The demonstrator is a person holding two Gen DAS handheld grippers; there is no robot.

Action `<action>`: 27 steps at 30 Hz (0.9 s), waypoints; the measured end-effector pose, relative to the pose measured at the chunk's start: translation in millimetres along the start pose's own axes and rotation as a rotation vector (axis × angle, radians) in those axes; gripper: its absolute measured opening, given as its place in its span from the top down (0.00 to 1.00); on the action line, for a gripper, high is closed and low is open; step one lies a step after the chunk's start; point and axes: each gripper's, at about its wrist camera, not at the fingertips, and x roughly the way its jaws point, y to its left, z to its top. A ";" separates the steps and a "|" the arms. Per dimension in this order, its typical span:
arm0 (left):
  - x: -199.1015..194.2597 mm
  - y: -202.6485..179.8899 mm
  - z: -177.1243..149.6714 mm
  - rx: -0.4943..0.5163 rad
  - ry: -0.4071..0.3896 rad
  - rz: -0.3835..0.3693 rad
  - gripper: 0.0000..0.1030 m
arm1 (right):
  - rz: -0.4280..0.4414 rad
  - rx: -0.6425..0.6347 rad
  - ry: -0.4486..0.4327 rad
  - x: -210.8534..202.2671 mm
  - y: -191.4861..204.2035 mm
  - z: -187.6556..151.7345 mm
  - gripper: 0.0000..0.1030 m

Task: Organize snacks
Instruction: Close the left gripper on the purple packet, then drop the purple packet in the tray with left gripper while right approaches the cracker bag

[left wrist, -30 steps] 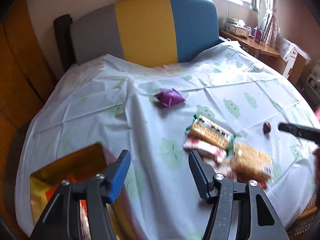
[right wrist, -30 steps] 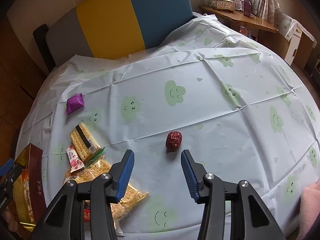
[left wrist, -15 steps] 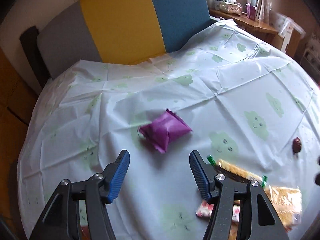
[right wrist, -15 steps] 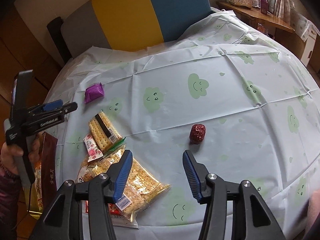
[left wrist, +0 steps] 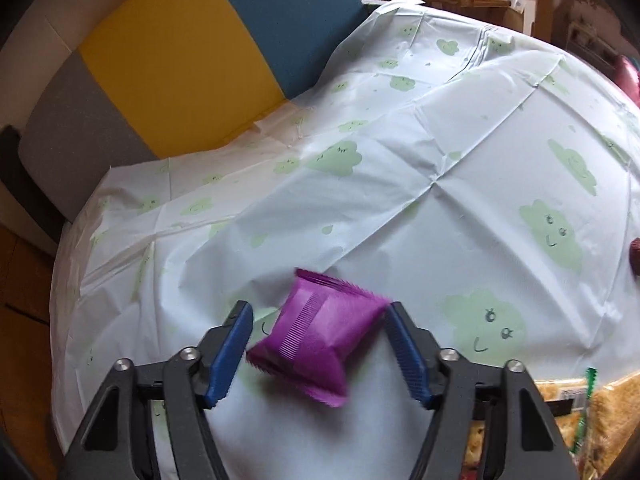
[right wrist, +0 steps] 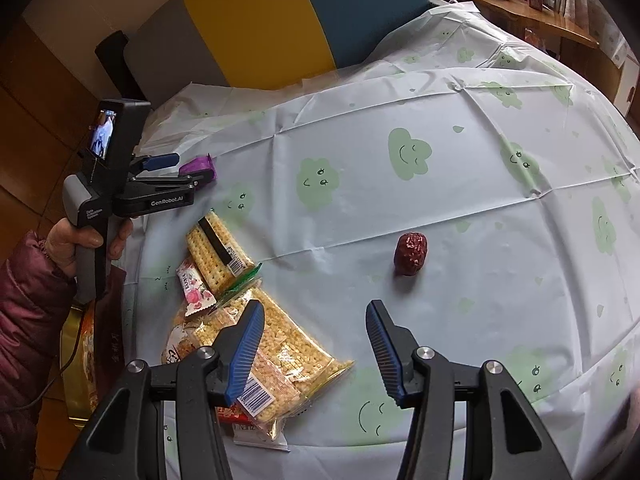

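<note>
a bed spread with a pale sheet (left wrist: 460,184) printed with green clouds fills both views, a grey, yellow and blue headboard (left wrist: 192,60) behind it. the left gripper (left wrist: 318,350) is spread wide around the purple packet (left wrist: 320,340), which lies flat on the sheet right between the blue pads: the right pad looks to touch its corner, the left one sits just beside its edge. the packet's crimped ends run fore and aft, so closing would squeeze it across its puffy middle. the right gripper (right wrist: 316,352) hangs open and empty over the cracker bags (right wrist: 256,340), with the red date (right wrist: 411,253) ahead and a little right, apart from its fingers. the left is plainly the nearer hand for the packet.
</note>
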 end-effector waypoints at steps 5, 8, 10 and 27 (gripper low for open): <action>-7.0 -4.7 -12.7 -0.055 -0.017 -0.033 0.60 | -0.004 0.010 0.005 1.7 -1.7 0.2 0.48; -17.6 -11.6 -22.0 -0.074 -0.006 -0.022 0.60 | -0.005 0.007 0.006 1.8 -0.8 -0.1 0.48; -29.9 -11.7 -28.7 -0.133 0.006 -0.011 0.60 | -0.012 0.001 0.001 1.1 -0.4 -0.1 0.48; -163.2 -33.0 -124.0 -0.443 -0.078 -0.032 0.60 | 0.131 -0.127 0.131 32.4 27.5 -5.3 0.32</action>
